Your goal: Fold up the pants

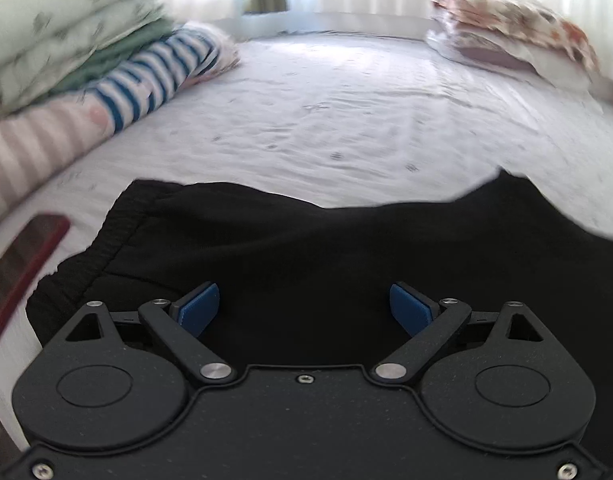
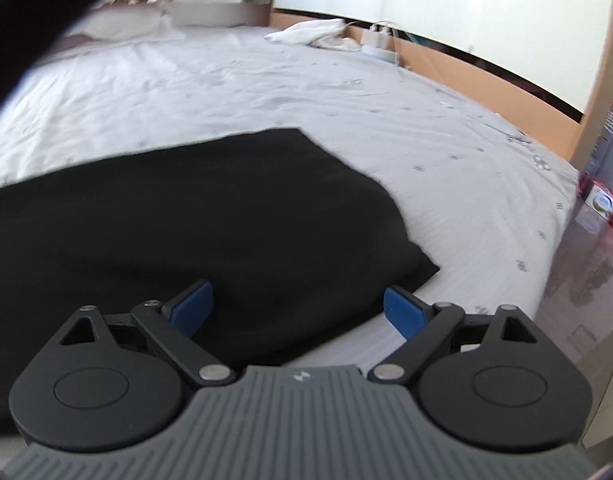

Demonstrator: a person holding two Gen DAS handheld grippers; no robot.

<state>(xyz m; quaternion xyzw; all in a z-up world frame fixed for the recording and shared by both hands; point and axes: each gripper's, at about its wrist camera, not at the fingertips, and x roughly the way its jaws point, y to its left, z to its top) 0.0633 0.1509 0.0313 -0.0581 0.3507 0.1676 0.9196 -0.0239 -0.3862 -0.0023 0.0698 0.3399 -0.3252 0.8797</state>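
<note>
The left gripper [image 1: 304, 308] is built of matt black plastic: two round housings with raised discs, flat link arms pinned by silver rivets, and triangular cut-outs in the outer links. Its fingers [image 1: 198, 308] carry blue pads. A smooth, faintly speckled black body plate sits between the housings, with a small screw at its top centre and silver screws at its lower corners. The right gripper [image 2: 298, 306] has the same black linkage, silver rivets and blue-padded fingers [image 2: 194, 304], but its body is ribbed grey with a small white logo.
</note>
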